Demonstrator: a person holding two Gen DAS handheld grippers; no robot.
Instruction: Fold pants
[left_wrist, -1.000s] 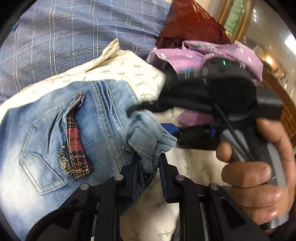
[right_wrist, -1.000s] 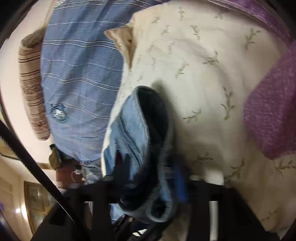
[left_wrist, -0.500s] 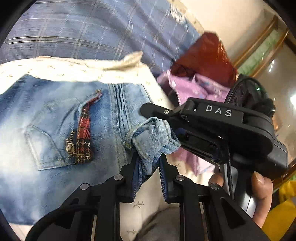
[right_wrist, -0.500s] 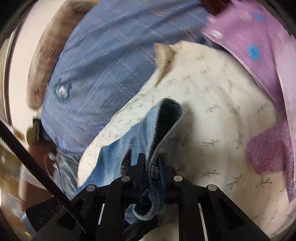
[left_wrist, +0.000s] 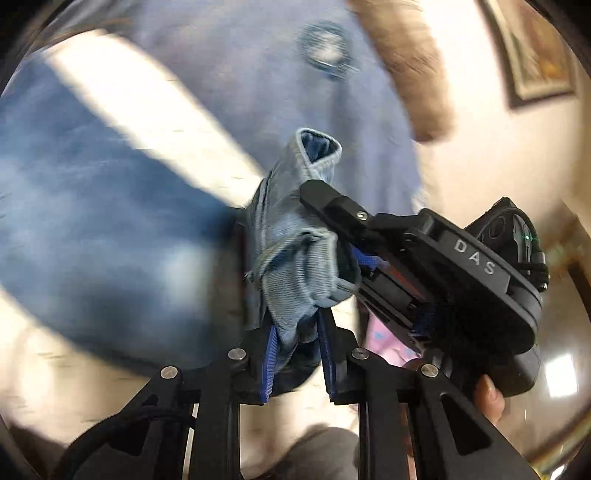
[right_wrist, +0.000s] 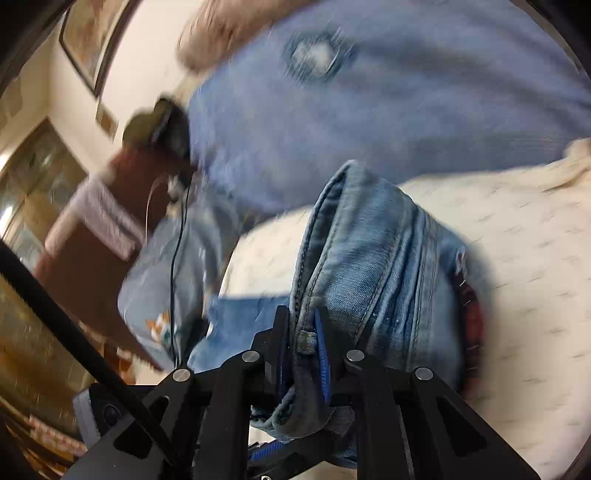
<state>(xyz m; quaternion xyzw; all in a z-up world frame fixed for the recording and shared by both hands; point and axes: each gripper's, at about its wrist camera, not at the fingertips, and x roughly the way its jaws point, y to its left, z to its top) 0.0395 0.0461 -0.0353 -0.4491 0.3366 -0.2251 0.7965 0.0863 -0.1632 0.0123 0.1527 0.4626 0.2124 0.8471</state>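
Note:
The pants are faded blue jeans (left_wrist: 92, 236) lying on a cream leaf-print cloth (left_wrist: 140, 107). My left gripper (left_wrist: 295, 328) is shut on a bunched fold of the jeans' edge (left_wrist: 295, 258), which stands up between its blue pads. In the left wrist view my right gripper (left_wrist: 321, 192) reaches in from the right, a hand (left_wrist: 487, 398) on its grip, and pinches the same bunch. In the right wrist view my right gripper (right_wrist: 299, 328) is shut on a seamed edge of the jeans (right_wrist: 362, 254), lifted off the cloth. A red plaid trim (right_wrist: 472, 317) shows at the jeans' right side.
A blue checked bedspread (right_wrist: 369, 110) with a round emblem lies beyond the cream cloth (right_wrist: 517, 258). A brown striped pillow (left_wrist: 410, 74) sits at its far end. A framed picture (left_wrist: 532, 48) hangs on the wall. Dark wooden furniture (right_wrist: 85, 236) stands at left in the right wrist view.
Both grippers have swung sideways together and rolled, carrying the pinched jeans edge across the bed. The purple garment has left both views; the pillow and wall have come in.

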